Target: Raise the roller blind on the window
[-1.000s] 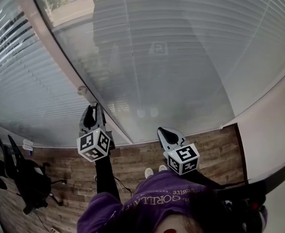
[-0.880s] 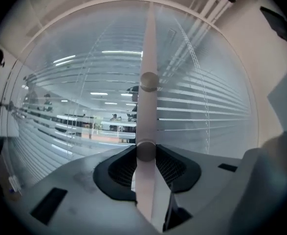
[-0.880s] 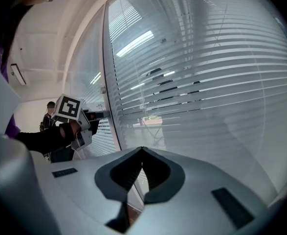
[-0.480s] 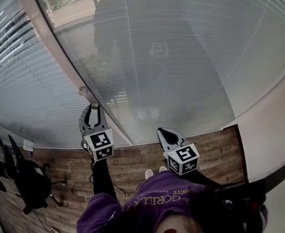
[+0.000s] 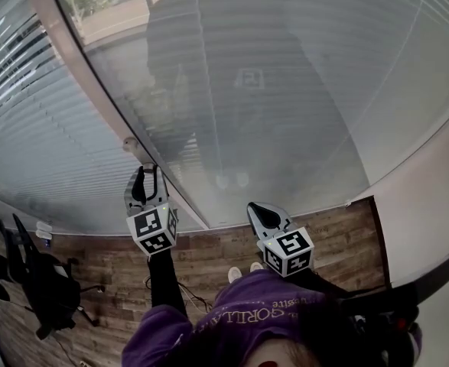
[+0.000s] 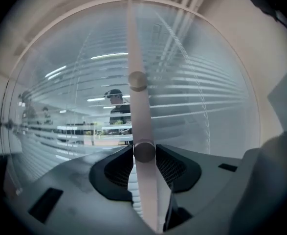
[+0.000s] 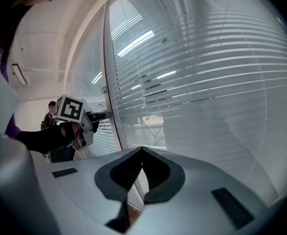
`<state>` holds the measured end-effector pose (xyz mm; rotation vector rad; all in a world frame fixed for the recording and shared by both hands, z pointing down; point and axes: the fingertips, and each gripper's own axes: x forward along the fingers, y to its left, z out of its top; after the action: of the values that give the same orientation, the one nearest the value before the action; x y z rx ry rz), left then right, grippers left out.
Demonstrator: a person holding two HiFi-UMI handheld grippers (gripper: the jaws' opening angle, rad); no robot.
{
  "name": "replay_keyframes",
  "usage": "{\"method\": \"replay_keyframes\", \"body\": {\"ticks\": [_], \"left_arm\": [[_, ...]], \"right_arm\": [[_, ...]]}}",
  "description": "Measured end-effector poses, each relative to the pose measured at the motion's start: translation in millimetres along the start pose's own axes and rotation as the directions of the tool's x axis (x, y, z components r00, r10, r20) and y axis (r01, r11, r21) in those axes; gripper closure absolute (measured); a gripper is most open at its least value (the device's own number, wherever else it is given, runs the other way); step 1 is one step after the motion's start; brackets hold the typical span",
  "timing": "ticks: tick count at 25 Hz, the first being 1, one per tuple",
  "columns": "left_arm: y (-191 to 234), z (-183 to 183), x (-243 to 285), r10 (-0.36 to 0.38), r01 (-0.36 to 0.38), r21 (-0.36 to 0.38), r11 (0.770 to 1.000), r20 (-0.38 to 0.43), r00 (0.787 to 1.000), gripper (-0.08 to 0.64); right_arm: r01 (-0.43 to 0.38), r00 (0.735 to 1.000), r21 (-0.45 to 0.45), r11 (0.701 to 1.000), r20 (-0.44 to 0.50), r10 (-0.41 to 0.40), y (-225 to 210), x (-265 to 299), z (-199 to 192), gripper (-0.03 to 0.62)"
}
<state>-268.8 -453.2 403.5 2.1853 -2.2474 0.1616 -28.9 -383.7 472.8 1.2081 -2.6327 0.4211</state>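
Note:
The slatted blind point(image 5: 300, 90) hangs behind the glass, right of a pale upright window post point(image 5: 79, 67). Two round knobs sit on that post. The lower knob point(image 6: 144, 151) is between the jaws of my left gripper point(image 6: 144, 154), which is shut on it. The upper knob point(image 6: 137, 81) is free, just beyond the left gripper point(image 5: 148, 170) in the head view. My right gripper point(image 5: 258, 207) hangs lower at the right, shut and holding nothing, with its jaws point(image 7: 142, 150) pointing at the blind point(image 7: 207, 82). The right gripper view also shows the left gripper point(image 7: 87, 124) at the post.
A second slatted pane point(image 5: 33, 151) lies left of the post. Below is a wooden floor point(image 5: 209, 251) with a black chair point(image 5: 44, 285) at the left and cables near my feet. A pale wall point(image 5: 431, 205) closes the right side.
The left gripper has twisted a little at the post, its marker cube shifting slightly right. The right gripper has stayed in place.

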Motion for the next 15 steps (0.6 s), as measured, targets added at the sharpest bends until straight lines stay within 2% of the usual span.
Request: {"method": "replay_keyframes", "body": {"ticks": [1, 3, 5, 6, 8, 10, 15], "left_arm": [[2.5, 0.8, -0.3, -0.009, 0.010, -0.105, 0.994, 0.016, 1.000, 0.436], [6.1, 0.8, -0.3, -0.027, 0.038, -0.301, 0.953, 0.040, 0.999, 0.433], [6.6, -0.3, 0.2, -0.048, 0.066, -0.425, 0.903, 0.052, 0.998, 0.433], [6.6, -0.7, 0.2, -0.054, 0.073, -0.451, 0.889, 0.055, 0.997, 0.434], [7.5, -0.5, 0.0, -0.050, 0.071, -0.449, 0.891, 0.059, 0.997, 0.433], [8.6, -0.4, 0.0, -0.037, 0.056, -0.410, 0.911, 0.055, 0.998, 0.434], [6.1, -1.2, -0.9, -0.009, 0.008, -0.212, 0.977, -0.002, 1.000, 0.436]], "right_arm": [[0.000, 1.000, 0.000, 1.000, -0.002, 0.000, 0.0, -0.1, -0.4, 0.595], [0.001, 1.000, 0.001, 1.000, -0.006, -0.001, -0.2, -0.4, -1.2, 0.595], [0.003, 1.000, 0.003, 1.000, -0.005, -0.003, -1.2, -1.1, -1.3, 0.595], [0.005, 1.000, 0.003, 1.000, -0.003, -0.005, -1.8, -1.3, -1.0, 0.595], [0.009, 1.000, 0.004, 1.000, -0.001, -0.009, -2.4, -1.3, -0.1, 0.595], [0.011, 1.000, 0.004, 1.000, -0.002, -0.011, -2.7, -1.0, 0.5, 0.595], [0.003, 1.000, 0.000, 1.000, -0.006, -0.003, -2.0, -0.8, -0.4, 0.595]]}}
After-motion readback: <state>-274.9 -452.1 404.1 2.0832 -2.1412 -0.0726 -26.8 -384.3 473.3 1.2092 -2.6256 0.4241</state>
